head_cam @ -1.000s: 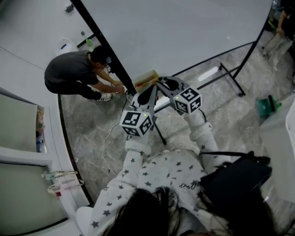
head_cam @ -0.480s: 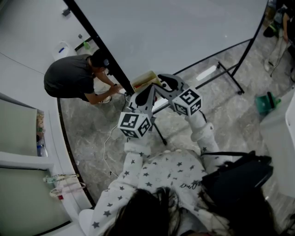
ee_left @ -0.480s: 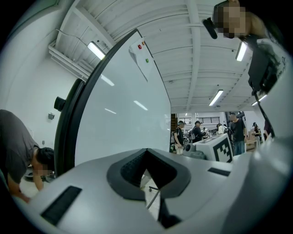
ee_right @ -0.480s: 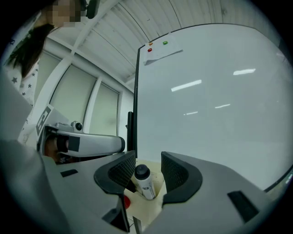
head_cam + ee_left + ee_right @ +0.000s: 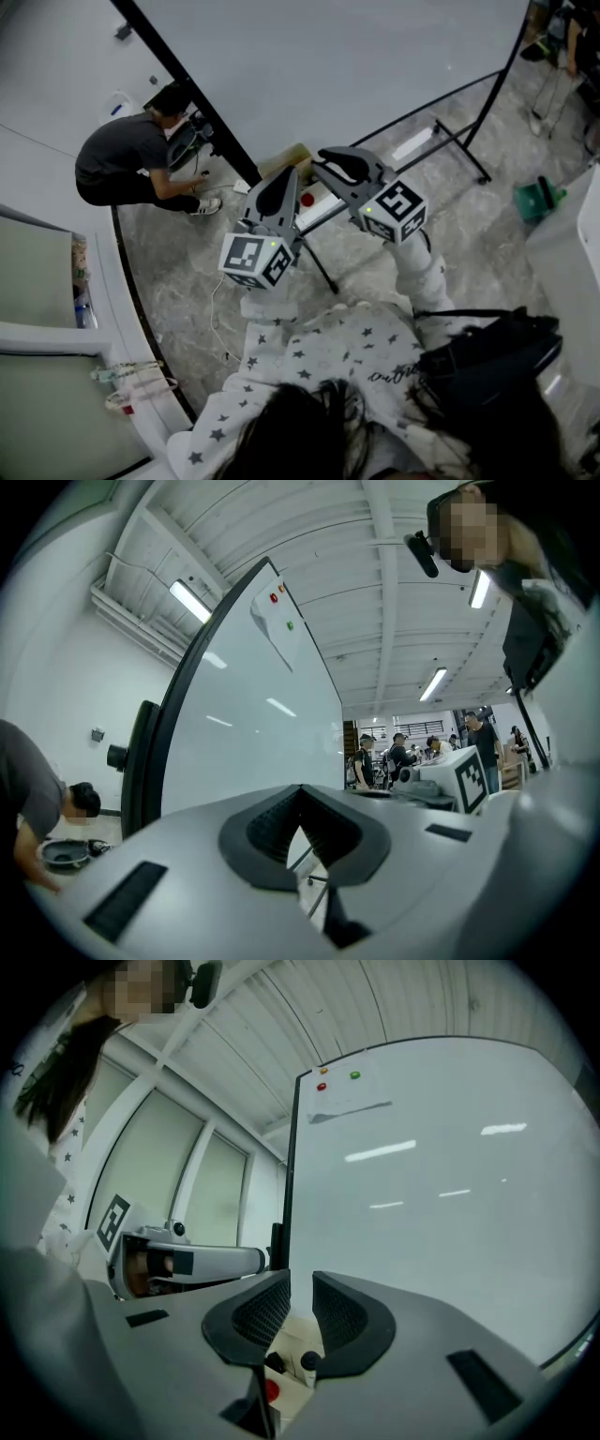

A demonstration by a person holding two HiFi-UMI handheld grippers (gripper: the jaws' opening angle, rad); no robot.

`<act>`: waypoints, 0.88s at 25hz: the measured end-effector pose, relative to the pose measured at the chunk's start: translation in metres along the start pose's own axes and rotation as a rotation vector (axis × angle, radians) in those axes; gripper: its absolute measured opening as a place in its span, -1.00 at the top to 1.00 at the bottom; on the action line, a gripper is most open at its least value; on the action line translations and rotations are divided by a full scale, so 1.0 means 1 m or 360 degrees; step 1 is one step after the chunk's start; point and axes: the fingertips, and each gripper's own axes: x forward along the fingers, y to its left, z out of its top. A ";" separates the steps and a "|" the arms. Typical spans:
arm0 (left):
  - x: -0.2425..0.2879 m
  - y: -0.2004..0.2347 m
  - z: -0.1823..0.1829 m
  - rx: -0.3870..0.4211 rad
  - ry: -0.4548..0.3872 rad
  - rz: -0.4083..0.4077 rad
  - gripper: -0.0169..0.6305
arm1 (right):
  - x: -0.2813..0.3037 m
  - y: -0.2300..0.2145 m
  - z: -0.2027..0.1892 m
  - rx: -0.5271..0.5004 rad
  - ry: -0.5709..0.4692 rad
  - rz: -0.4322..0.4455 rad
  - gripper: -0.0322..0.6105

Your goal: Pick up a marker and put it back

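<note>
At the foot of the whiteboard, a marker lies in the tray

It looks like a dark-capped one, beside a red thing, seen low through the jaws of the right gripper. Those jaws are a little apart, have just been closing, and hold nothing. Just left of it, the left gripper has its jaws together, empty too

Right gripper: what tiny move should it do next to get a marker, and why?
Probably lower it toward the tray. The right gripper has just been closing its jaws, yet they stand apart with nothing between them. The dark marker caps sit below the pads, so the gripper seems too high to grasp one.
</note>
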 end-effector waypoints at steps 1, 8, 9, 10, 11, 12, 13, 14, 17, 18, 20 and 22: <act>-0.001 0.000 0.004 0.0005 -0.0006 -0.0003 0.95 | -0.002 0.001 0.007 -0.0002 -0.0020 -0.0002 0.65; 0.002 -0.012 0.018 0.0009 0.0010 -0.0067 0.95 | -0.010 0.009 0.035 0.0018 -0.0073 0.0018 0.88; 0.003 -0.013 0.020 0.0009 0.0011 -0.0081 0.95 | -0.009 0.009 0.037 0.0022 -0.0072 0.0021 0.88; 0.004 -0.015 0.022 0.0012 0.0009 -0.0098 0.95 | -0.008 0.010 0.039 0.0026 -0.0075 0.0021 0.88; 0.005 -0.016 0.024 0.0020 0.0009 -0.0115 0.95 | -0.008 0.009 0.041 0.0029 -0.0080 0.0020 0.88; 0.006 -0.018 0.025 0.0032 0.0015 -0.0126 0.95 | -0.007 0.009 0.041 0.0034 -0.0086 0.0021 0.88; 0.007 -0.019 0.023 0.0049 0.0028 -0.0130 0.95 | -0.007 0.009 0.041 0.0041 -0.0091 0.0025 0.88; 0.007 -0.021 0.021 0.0069 0.0046 -0.0135 0.95 | -0.008 0.009 0.041 0.0050 -0.0095 0.0030 0.88; 0.008 -0.022 0.011 0.0055 0.0079 -0.0157 0.95 | -0.007 0.008 0.042 0.0049 -0.0087 0.0031 0.88; 0.009 -0.021 0.011 0.0034 0.0073 -0.0162 0.95 | -0.007 0.008 0.042 0.0046 -0.0083 0.0030 0.88; 0.010 -0.022 0.012 0.0023 0.0070 -0.0176 0.95 | -0.007 0.007 0.043 0.0046 -0.0087 0.0026 0.88; 0.012 -0.024 0.014 0.0036 0.0076 -0.0201 0.95 | -0.007 0.005 0.043 0.0041 -0.0086 0.0020 0.88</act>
